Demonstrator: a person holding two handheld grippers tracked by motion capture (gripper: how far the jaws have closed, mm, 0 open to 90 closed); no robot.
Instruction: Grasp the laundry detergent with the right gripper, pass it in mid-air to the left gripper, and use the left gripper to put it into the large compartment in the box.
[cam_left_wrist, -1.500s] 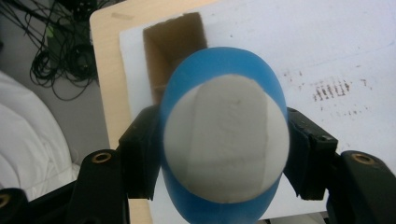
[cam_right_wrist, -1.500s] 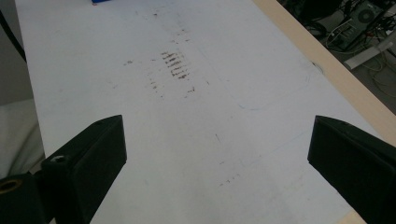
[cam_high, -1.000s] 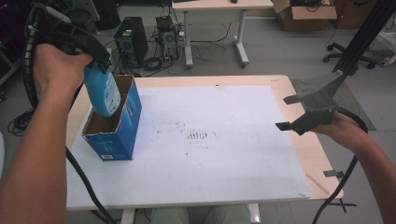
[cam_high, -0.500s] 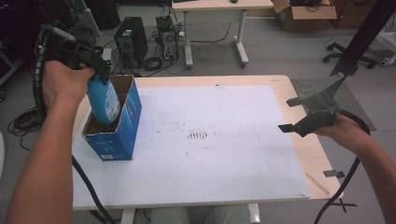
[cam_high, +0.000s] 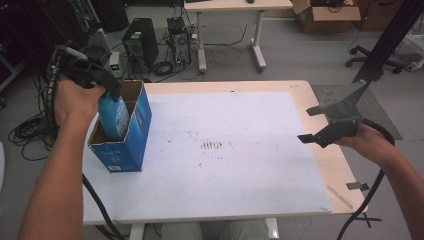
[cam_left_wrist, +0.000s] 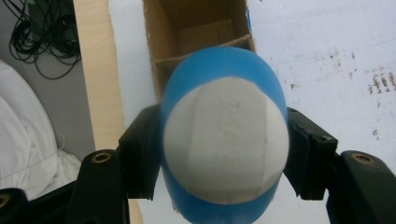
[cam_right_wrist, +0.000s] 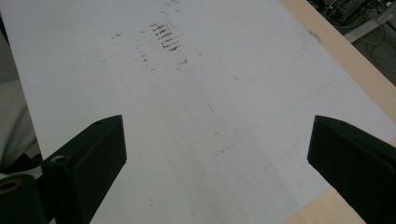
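A blue bottle (cam_high: 115, 117) with a white cap (cam_left_wrist: 226, 149) stands upright, its lower part inside an open blue cardboard box (cam_high: 131, 145) at the table's left edge. My left gripper (cam_high: 107, 92) is shut on the bottle just under the cap, one black jaw on each side. In the left gripper view the bottle (cam_left_wrist: 219, 70) hangs over the box's brown inside (cam_left_wrist: 196, 28), which has a cardboard divider. My right gripper (cam_high: 311, 124) hovers over the table's right edge, open, with nothing between its jaws (cam_right_wrist: 215, 154).
A white board (cam_high: 225, 165) with dark smudges at its middle covers most of the wooden table (cam_high: 332, 170). Black tape marks (cam_high: 357, 186) sit at the front right corner. Behind the table are a computer tower (cam_high: 137, 42), floor cables, another desk and an office chair.
My left hand has come down with the bottle, sinking it deeper into the blue box. The right gripper has stayed where it was.
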